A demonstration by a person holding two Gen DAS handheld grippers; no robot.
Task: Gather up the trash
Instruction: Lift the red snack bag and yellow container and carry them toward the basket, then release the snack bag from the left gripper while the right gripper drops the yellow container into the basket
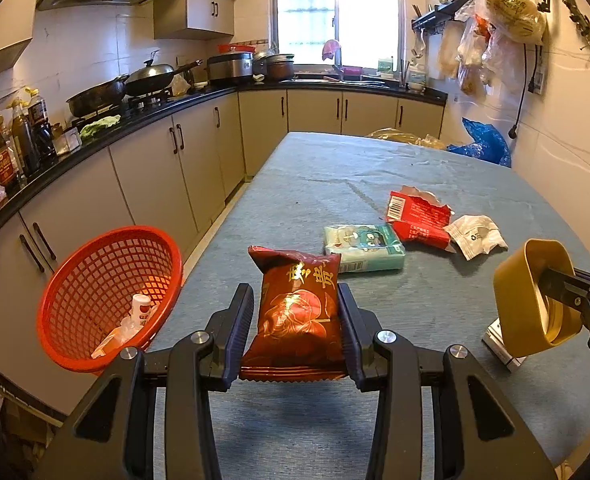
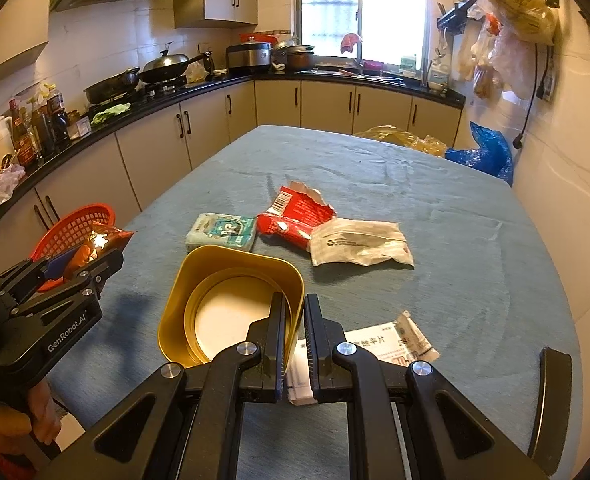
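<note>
Partway — red basket (image 1: 107, 296) holds a little trash, left gripper (image 1: 295, 320) jaws clamped on snack bag (image 1: 299, 312) beside it, right gripper (image 2: 295, 336) jaws pinching gold tub (image 2: 231, 300) rim; tissue pack (image 1: 363, 248), torn red packet (image 1: 415, 220), white wrapper (image 1: 477, 236) left on bench (image 1: 335, 168) beyond basket.

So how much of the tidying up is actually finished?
Barely begun. The red basket holds only a small bottle and a wrapper. In hand: the left gripper clamps a red snack bag, and the right gripper pinches a gold tub. A tissue pack, torn red packet and white wrapper remain.
</note>
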